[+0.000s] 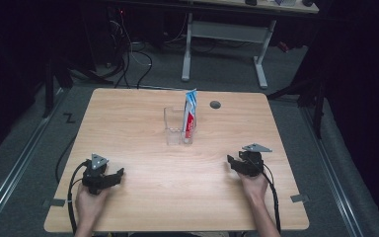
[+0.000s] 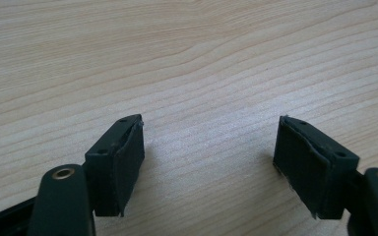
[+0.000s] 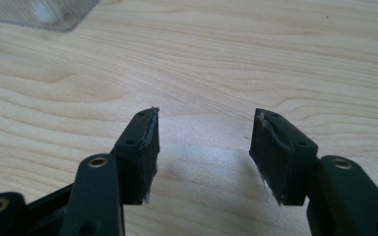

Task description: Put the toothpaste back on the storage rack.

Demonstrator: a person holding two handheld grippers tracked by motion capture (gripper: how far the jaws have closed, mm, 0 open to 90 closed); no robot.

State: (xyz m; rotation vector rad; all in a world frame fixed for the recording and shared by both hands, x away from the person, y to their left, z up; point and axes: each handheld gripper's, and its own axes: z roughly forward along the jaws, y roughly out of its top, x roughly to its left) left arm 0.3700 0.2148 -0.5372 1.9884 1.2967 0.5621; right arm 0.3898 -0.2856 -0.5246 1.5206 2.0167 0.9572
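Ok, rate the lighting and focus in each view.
High view: table evenly lit, surroundings dark, slightly soft. Left gripper view: sharp wood grain, faint shadows under the open left gripper. Right gripper view: right gripper crisp, cup corner blurred.

On the table [image 1: 128, 113] there is 1 clear cup [image 1: 173, 126] and 1 toothpaste tube [image 1: 190, 116] inside it, well ahead of the 2 grippers: 1 left gripper [image 1: 114, 176], 1 right gripper [image 1: 233, 162].

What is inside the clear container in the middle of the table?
A toothpaste tube stands upright inside the clear container, at its right side, its top rising above the rim. The tube's lower end is blurred by the container wall.
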